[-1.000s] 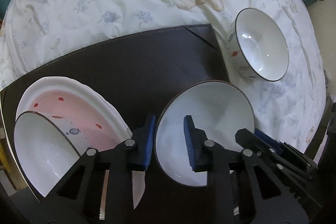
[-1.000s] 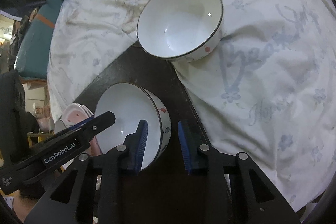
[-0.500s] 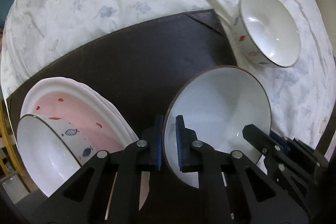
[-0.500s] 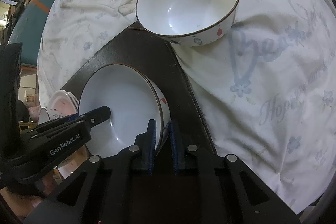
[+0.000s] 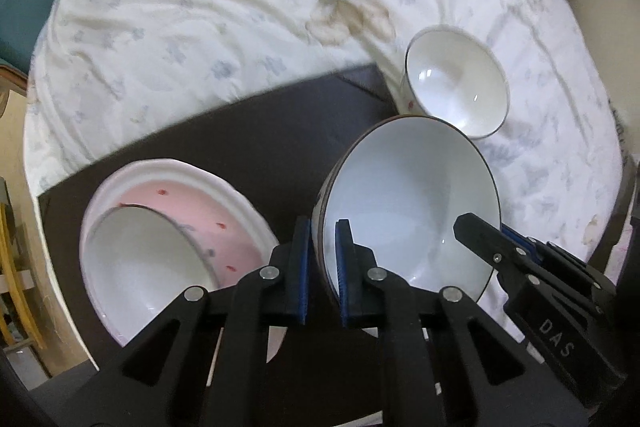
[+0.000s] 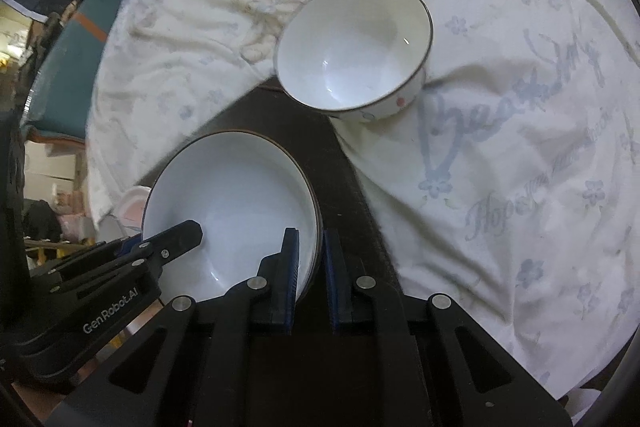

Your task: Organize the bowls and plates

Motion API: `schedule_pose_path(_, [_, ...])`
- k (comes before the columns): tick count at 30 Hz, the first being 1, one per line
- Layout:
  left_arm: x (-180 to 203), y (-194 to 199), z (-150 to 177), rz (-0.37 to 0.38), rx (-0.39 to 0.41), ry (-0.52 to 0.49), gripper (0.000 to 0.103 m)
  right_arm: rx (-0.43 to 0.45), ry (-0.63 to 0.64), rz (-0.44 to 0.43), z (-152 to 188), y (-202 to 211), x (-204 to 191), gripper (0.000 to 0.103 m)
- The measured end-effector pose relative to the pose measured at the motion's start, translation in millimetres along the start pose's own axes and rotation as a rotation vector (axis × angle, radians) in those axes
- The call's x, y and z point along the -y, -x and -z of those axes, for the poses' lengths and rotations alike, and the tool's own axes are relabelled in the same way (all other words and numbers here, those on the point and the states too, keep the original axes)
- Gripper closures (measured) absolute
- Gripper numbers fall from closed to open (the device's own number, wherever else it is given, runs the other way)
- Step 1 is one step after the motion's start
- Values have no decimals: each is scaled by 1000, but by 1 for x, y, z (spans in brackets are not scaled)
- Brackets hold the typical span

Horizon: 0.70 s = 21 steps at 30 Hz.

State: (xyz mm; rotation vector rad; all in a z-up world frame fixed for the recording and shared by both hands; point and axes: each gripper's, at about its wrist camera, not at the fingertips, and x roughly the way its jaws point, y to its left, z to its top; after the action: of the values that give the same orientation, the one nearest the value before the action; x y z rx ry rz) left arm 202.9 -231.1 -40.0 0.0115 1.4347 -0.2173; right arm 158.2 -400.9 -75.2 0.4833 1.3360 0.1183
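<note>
A white bowl with a dark rim [image 5: 408,195] is held by both grippers and lifted above the dark mat; it also shows in the right wrist view [image 6: 236,211]. My left gripper [image 5: 322,259] is shut on its left rim. My right gripper [image 6: 310,267] is shut on its right rim and shows in the left wrist view [image 5: 486,237]. A pink plate stack [image 5: 200,199] on the mat carries another white bowl [image 5: 148,263]. A third white bowl with red dots [image 5: 456,83] sits on the bedsheet, also seen in the right wrist view [image 6: 352,47].
The dark mat [image 5: 256,131] lies on a white floral bedsheet [image 5: 200,19]. A teal cushion [image 6: 68,67] lies at the bed's far edge. Furniture stands at the left beyond the bed [image 5: 12,247].
Both grippers have closed onto the bowl's rim from open and have lifted it off the mat. The view has pulled back from the bed.
</note>
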Motion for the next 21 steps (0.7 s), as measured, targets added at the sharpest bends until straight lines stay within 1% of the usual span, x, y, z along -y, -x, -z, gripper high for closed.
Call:
schedule_pose_path(5, [-20,41,-3,13,68,16,94,59,27,-53,-3,24,-23,89])
schedule_pose_path(10, [-42,68,2,22,105,36,94,98,85,-89,0,44,-56,89])
schedule_pose_path(13, [-58,79,9,36,111,62,94,107,113,-97,6,50,-74,89])
schedule_pose_path(18, [-80,94,24,26,129,54,94,111,156,-106,20,54,-96,89])
schedule_pose_path(21, [-100,97,33,48,127,86,92,104,182,-109,29,52,-112,89])
